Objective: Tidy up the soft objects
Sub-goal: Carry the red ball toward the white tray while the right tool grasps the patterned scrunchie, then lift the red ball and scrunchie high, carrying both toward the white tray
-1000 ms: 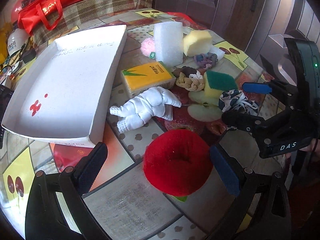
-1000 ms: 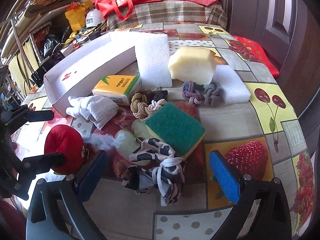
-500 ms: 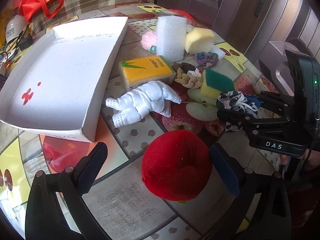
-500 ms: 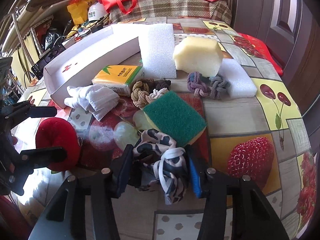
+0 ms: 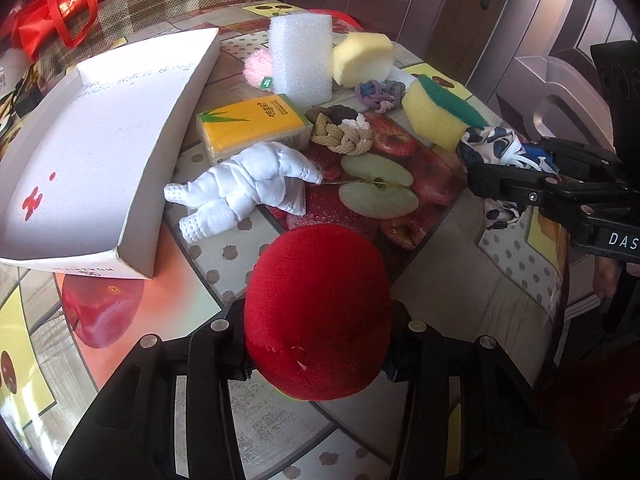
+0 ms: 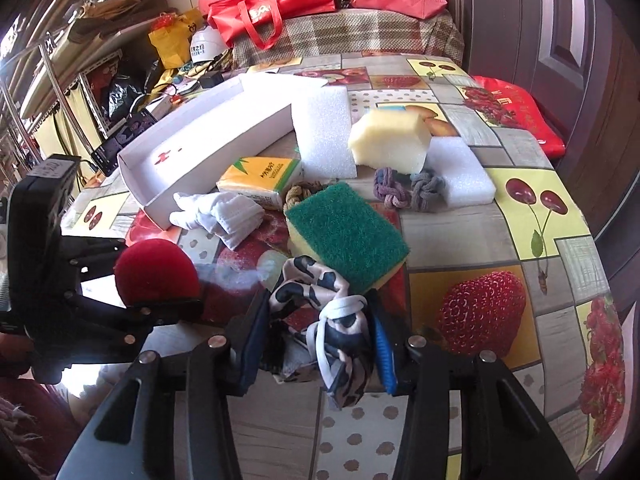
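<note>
Both hand-held grippers are pinching something soft: the left hand-held gripper, whose jaws have just been closing, is squeezing the red plush ball, and the right hand-held gripper, its jaws also having just been closing, is clamping the black-and-white patterned cloth just beside the green scouring sponge. To do this step well, each load is probably best lifted straight clear of its neighbours before swinging toward the white cardboard tray, with the cloth's dangling tail kept from dragging the sponge along. Still waiting on the tabletop, which is wearing a glossy fruit-print cover, are a white stuffed figure, a yellow tissue pack, knotted ropes, foam blocks and a pale yellow sponge. Behind, a plaid-covered seat is carrying red bags, and cluttered shelving is standing at the left of the right wrist view.
</note>
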`<state>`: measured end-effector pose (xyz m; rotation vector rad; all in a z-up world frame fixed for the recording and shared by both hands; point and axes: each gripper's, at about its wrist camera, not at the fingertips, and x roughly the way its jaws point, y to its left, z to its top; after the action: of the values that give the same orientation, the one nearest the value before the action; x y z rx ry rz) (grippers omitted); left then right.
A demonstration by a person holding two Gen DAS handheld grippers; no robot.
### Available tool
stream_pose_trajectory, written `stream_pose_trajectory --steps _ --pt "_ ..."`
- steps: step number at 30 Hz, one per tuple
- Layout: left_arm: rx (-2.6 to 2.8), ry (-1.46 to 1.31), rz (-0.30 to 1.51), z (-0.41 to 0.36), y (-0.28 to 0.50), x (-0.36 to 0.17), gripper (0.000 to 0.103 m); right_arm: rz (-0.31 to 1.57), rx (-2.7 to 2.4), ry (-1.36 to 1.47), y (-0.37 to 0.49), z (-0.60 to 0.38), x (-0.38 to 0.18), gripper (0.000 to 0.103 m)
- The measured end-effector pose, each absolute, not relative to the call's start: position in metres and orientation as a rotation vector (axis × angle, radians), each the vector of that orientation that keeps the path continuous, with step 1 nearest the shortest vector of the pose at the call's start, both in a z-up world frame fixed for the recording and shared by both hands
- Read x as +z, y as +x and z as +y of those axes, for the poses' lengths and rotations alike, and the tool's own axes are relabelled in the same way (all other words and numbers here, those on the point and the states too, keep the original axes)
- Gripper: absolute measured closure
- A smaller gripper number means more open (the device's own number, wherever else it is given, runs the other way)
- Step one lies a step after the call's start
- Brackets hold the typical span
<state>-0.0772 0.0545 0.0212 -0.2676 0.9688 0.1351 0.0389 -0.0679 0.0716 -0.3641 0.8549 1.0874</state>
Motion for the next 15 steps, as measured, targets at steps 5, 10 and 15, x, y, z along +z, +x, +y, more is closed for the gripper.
stream_pose_trajectory --steps 5,10,15 --pt "0.184 -0.272 0.861 0.066 -0.096 0.055 0.059 0.757 1.12 -0.287 0.036 -0.071 0.113 0.058" --pt "0.324 -0.261 0.689 0.094 -0.135 0.118 0.059 0.62 1.122 -0.178 0.041 -0.072 0.166 0.058" --pt "0.5 -0.219 0.51 0.133 -0.179 0.196 0.059 0.492 1.151 -0.095 0.045 -0.069 0.217 0.058"
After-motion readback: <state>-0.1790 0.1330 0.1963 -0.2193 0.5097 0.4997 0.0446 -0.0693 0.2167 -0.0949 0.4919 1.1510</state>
